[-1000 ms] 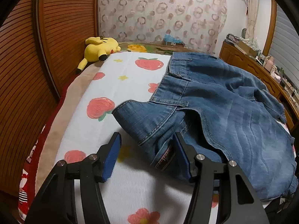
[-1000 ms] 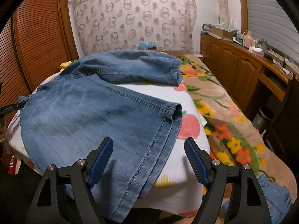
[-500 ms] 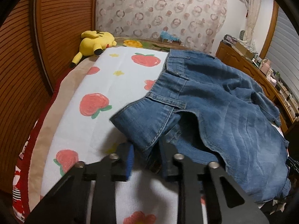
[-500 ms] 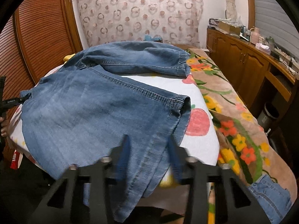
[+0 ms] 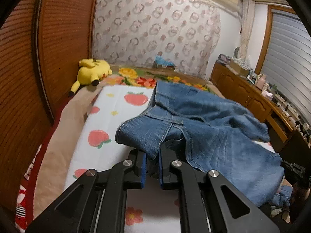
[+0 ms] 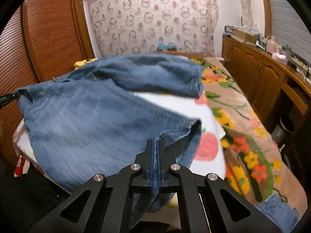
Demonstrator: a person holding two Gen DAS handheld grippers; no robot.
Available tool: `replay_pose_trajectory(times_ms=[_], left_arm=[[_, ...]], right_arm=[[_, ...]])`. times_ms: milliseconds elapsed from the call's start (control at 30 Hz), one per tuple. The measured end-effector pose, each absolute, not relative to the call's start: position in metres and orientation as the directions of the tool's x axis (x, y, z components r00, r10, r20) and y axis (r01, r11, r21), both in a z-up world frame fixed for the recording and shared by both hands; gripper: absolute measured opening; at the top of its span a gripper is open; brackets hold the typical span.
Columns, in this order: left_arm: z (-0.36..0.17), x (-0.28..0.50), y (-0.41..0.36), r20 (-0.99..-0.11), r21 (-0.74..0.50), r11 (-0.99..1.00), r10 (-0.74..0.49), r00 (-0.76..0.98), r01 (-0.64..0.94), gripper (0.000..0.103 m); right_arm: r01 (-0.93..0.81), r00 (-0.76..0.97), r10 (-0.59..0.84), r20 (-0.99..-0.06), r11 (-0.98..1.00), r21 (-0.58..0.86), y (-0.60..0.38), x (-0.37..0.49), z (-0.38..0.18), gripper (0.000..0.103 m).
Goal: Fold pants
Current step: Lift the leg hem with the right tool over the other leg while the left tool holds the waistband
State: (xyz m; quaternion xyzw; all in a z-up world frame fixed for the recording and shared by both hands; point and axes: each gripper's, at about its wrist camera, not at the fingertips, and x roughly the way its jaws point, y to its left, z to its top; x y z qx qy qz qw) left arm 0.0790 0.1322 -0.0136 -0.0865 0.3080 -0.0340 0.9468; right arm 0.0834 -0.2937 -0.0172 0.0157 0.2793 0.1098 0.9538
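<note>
Blue denim pants (image 5: 204, 128) lie spread across a bed with a white strawberry-print sheet (image 5: 108, 116). My left gripper (image 5: 152, 155) is shut on the waistband corner of the pants and holds it raised off the sheet. In the right wrist view the pants (image 6: 93, 116) fill the middle, with one leg (image 6: 155, 75) folded across the far side. My right gripper (image 6: 155, 151) is shut on the hem of the near leg, lifted above the bed edge.
A yellow plush toy (image 5: 91, 71) sits at the bed's far left corner by the wooden slatted wall (image 5: 23, 89). A floral blanket (image 6: 243, 132) covers the bed's right side. A wooden cabinet (image 6: 262, 73) with clutter runs along the right. More denim (image 6: 278, 211) lies at lower right.
Both grippers were open one second ago and have closed on the pants. Both have since lifted the denim off the sheet.
</note>
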Motion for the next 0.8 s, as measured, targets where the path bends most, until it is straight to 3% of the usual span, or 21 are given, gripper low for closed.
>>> replay_pose_trajectory(times_ms=[267, 467, 567, 800], left_arm=[[0.003, 0.052, 0.136, -0.540, -0.207, 0.978, -0.134, 0.831, 0.023, 0.010], [-0.010, 0.049, 0.130, -0.570, -0.190, 0.982, -0.121, 0.813, 0.013, 0.010], [-0.022, 0.052, 0.127, -0.594, -0.180, 0.984, -0.115, 0.796, 0.008, 0.010], [-0.039, 0.054, 0.114, -0.627, -0.149, 0.989, -0.109, 0.771, 0.018, 0.010]], right_arm=[[-0.193, 0.878, 0.190, -0.440, 0.981, 0.038, -0.301, 0.075, 0.014, 0.002], [-0.190, 0.904, 0.166, -0.394, 0.981, -0.022, -0.289, 0.088, 0.017, 0.002], [-0.193, 0.895, 0.166, -0.415, 0.981, -0.025, -0.281, 0.101, -0.001, 0.002], [-0.225, 0.803, 0.210, -0.558, 0.973, 0.043, -0.266, 0.124, -0.065, 0.003]])
